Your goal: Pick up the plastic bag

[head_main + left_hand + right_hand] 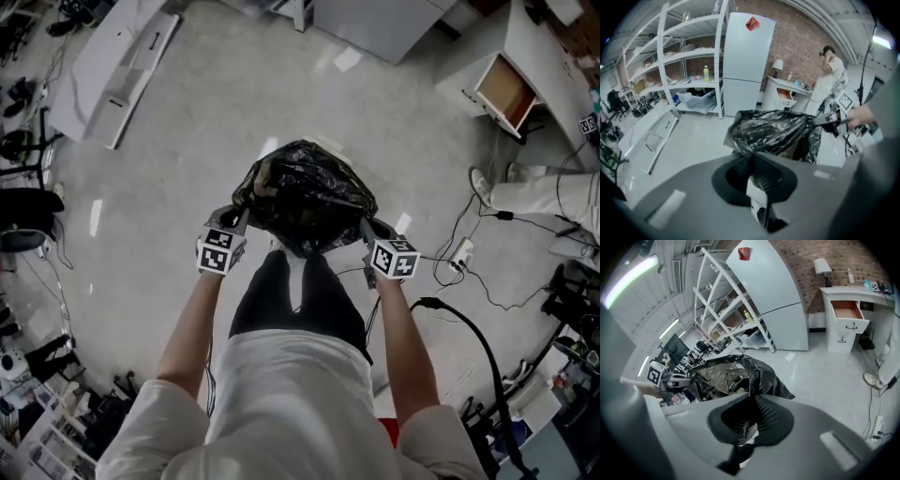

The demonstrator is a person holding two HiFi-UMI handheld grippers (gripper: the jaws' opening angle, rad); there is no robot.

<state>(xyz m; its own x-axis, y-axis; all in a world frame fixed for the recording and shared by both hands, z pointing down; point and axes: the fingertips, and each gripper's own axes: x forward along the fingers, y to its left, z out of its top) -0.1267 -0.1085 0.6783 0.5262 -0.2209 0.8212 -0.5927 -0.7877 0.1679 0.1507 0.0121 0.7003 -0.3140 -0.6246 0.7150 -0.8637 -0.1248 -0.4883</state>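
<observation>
1. Holding the plastic bag (305, 195) up off the floor (187, 141), the left tool (236, 221) and right tool (372, 229) each pinch an edge.
2. A thin edge may slip out or tear if it's heavy.

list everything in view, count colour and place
crumpled black plastic bag: 1, black, hanging between the two grippers
tall white refrigerator: 1, white, against the brick wall
white metal shelving rack: 1, white, left of the refrigerator
white desk with open drawer: 1, white, right of the refrigerator
white table lamp: 1, white, on the desk
flat white panel: 1, white, on the floor, left
white power strip: 1, white, floor at right, among black cables
second person: 1, light clothes, beside the desk
left gripper: 1, grey, shut on the bag's left edge
right gripper: 1, grey, shut on the bag's right edge
</observation>
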